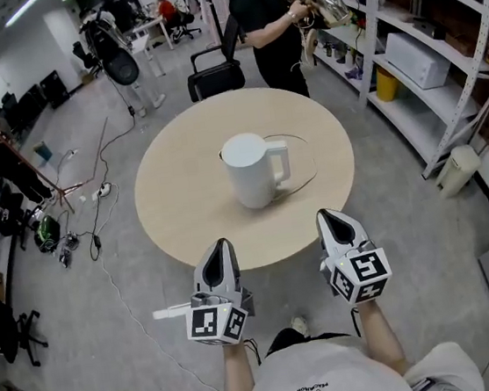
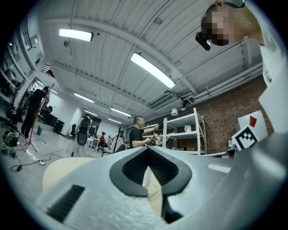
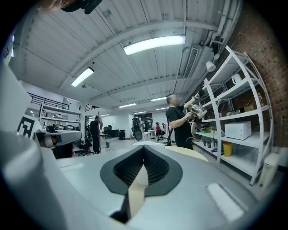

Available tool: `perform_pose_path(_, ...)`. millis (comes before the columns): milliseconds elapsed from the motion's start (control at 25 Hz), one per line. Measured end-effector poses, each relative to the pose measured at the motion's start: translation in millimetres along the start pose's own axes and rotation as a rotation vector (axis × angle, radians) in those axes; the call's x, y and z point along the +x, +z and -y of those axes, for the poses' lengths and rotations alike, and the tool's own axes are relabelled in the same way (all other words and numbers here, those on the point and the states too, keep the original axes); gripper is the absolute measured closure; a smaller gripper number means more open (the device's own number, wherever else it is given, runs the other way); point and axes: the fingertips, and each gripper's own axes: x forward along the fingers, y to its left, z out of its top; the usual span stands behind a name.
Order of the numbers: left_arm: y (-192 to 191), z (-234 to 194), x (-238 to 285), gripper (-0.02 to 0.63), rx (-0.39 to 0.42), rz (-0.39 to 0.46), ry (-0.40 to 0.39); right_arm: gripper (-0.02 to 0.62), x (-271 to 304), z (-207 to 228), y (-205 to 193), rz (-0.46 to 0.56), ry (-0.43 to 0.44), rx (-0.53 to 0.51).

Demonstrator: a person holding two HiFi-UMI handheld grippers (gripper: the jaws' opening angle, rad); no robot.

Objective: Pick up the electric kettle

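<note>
Jaws of the left gripper (image 2: 147, 149) are seen pressed together at the tips, with nothing held between them; only the tabletop beyond is glimpsed through the slit lower down; the jaws of the right gripper (image 3: 144, 148) are likewise closed and empty. Both are held side by side over the near edge of the tabletop (image 1: 183, 202) and pointed roughly level toward its middle; this posture is judged to suit an approach rather than a grasp, since closed jaws cannot be set round anything.

The electric kettle (image 1: 255, 169) is stood upright near the centre of the round tabletop, well apart from both grippers, with its lid on and its handle (image 1: 280, 165) turned toward the right edge; that side lies nearer the right gripper, so the handle is judged the likelier place to be taken. A thin cord (image 1: 310, 166) is looped on the tabletop round the kettle's right side; it may have to be minded when the kettle is lifted. The pick-up is judged not yet begun; the jaws would have to be opened before the handle is reached.

Beyond the far edge a person (image 1: 260, 16) is occupied at a shelving rack (image 1: 423, 31), well clear of the tabletop.
</note>
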Motion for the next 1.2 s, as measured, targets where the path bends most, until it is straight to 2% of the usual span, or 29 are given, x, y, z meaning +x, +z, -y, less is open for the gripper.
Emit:
perform_pose_path(200, -17, -19, 58, 0.604, -0.001, -0.04, -0.01, 0.592, 58, 25, 15, 0.012, 0.002, 0.001)
perform_pose_path(360, -23, -47, 103, 0.604, -0.001, -0.029, -0.013, 0.592, 98, 36, 18, 0.023, -0.006, -0.003)
perform_pose_path(520, -31, -64, 149, 0.608, 0.0, -0.034, -0.05, 0.591, 134, 58, 18, 0.001, -0.031, -0.01)
perform_pose_path(560, -36, -67, 157, 0.592, -0.001, -0.038, -0.065, 0.583, 144, 63, 16, -0.007, -0.033, -0.016)
perform_pose_path(640, -48, -71, 172, 0.516, 0.003, -0.051, -0.109, 0.554, 164, 73, 12, -0.026, -0.035, -0.03)
perform_pose_path(760, -81, -72, 190, 0.323, 0.044, -0.124, -0.182, 0.479, 195, 85, -9, -0.092, -0.023, -0.041)
perform_pose_path(800, -96, -74, 193, 0.282, 0.054, -0.164, -0.193, 0.451, 204, 88, -21, -0.124, -0.018, -0.043)
perform_pose_path(960, -146, -95, 208, 0.197, 0.003, -0.281, -0.188, 0.402, 236, 94, -71, -0.25, -0.023, -0.072)
perform_pose_path(1040, -164, -104, 211, 0.166, -0.014, -0.324, -0.182, 0.4, 247, 94, -93, -0.3, -0.032, -0.081)
perform_pose_path(1200, -188, -110, 224, 0.14, -0.004, -0.369, -0.179, 0.4, 269, 99, -113, -0.33, -0.046, -0.059)
